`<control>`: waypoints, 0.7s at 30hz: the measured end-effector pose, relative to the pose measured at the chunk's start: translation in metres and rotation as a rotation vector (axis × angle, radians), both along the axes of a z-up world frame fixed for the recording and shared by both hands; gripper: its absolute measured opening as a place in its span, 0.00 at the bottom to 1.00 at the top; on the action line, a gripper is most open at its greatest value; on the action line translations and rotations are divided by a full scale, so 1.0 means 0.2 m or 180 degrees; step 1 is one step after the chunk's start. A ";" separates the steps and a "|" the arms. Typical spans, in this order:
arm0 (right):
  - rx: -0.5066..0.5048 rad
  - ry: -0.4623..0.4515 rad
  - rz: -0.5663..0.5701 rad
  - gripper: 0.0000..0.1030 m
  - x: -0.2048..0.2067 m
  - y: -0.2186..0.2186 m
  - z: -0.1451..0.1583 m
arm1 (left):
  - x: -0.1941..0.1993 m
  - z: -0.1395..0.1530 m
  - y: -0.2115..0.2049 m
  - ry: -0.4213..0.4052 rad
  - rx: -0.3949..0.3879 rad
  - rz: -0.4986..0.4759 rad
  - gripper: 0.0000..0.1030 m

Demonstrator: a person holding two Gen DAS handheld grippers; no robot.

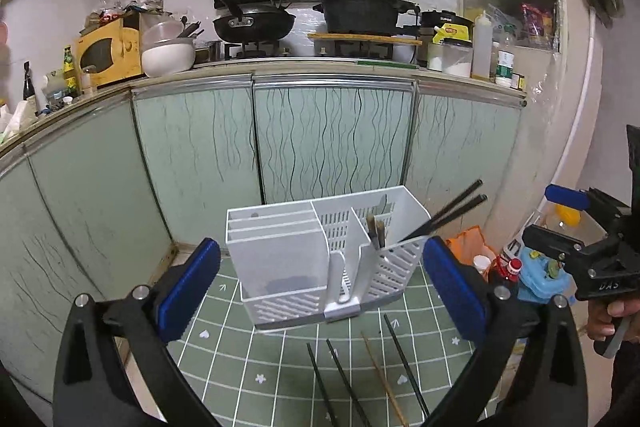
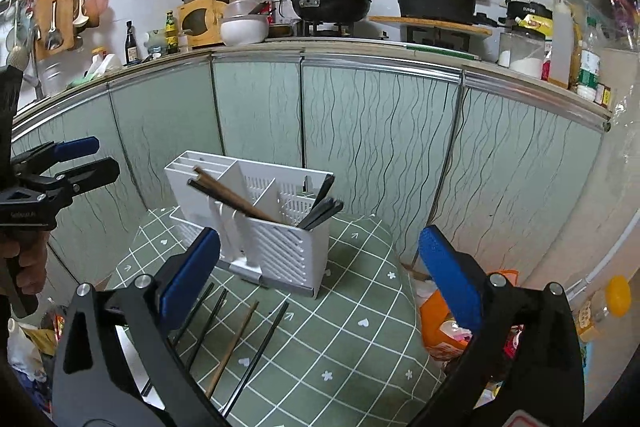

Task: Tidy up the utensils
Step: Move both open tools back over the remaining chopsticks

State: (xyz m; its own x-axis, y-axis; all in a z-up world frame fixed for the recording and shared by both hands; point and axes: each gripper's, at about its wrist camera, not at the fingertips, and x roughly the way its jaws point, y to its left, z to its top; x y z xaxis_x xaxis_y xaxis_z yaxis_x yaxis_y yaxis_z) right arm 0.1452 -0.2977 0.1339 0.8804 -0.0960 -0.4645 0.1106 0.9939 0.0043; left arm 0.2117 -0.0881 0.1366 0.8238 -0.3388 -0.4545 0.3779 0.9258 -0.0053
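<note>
1. Standing ahead of both tools, a white slotted plastic caddy [image 1: 320, 259] is holding slim dark chopsticks [image 1: 444, 217].
2. Lying loose on the green gridded desk [image 2: 352, 311]: four thin sticks [image 2: 236, 343].
3. Left tool [image 1: 320, 291] and right tool [image 2: 320, 275] are hovering level, spread wide, gripping nothing.

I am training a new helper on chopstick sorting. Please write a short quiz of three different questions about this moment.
1. True or false: the left gripper holds a chopstick.
2. How many chopsticks lie loose on the green checked mat in front of the white utensil holder?
3. Multiple choice: the brown loose chopstick lies A) among the black loose chopsticks, B) inside the holder, C) between the right gripper fingers.

Key: 1 false, its jaws are open and empty. 2 four: three black, one brown. 3 A.
</note>
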 end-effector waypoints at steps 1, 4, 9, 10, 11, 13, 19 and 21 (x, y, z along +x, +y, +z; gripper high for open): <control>-0.0007 0.0004 0.0006 0.93 -0.01 0.01 0.00 | -0.03 -0.01 0.00 -0.0031 0.0036 0.0023 0.96; -0.0018 0.0006 0.0004 0.93 -0.06 0.06 -0.03 | -0.10 -0.03 -0.01 -0.0098 0.0158 0.0032 0.96; -0.0020 0.0026 -0.0005 0.93 -0.13 0.12 -0.08 | -0.19 -0.08 0.00 -0.0081 0.0148 0.0031 0.96; -0.0015 0.0028 -0.0022 0.93 -0.15 0.12 -0.09 | -0.21 -0.09 0.01 -0.0058 0.0124 0.0036 0.96; 0.0001 0.0037 -0.0019 0.93 -0.16 0.13 -0.11 | -0.22 -0.10 0.02 -0.0033 0.0099 0.0036 0.96; 0.0027 0.0060 -0.0016 0.93 -0.20 0.15 -0.14 | -0.25 -0.14 0.03 0.0008 0.0055 0.0046 0.96; 0.0003 0.0122 -0.0084 0.93 -0.27 0.21 -0.25 | -0.31 -0.24 0.11 0.0105 -0.0056 0.0107 0.96; 0.0010 0.0165 -0.0076 0.93 -0.29 0.23 -0.29 | -0.34 -0.29 0.14 0.0150 -0.0094 0.0140 0.96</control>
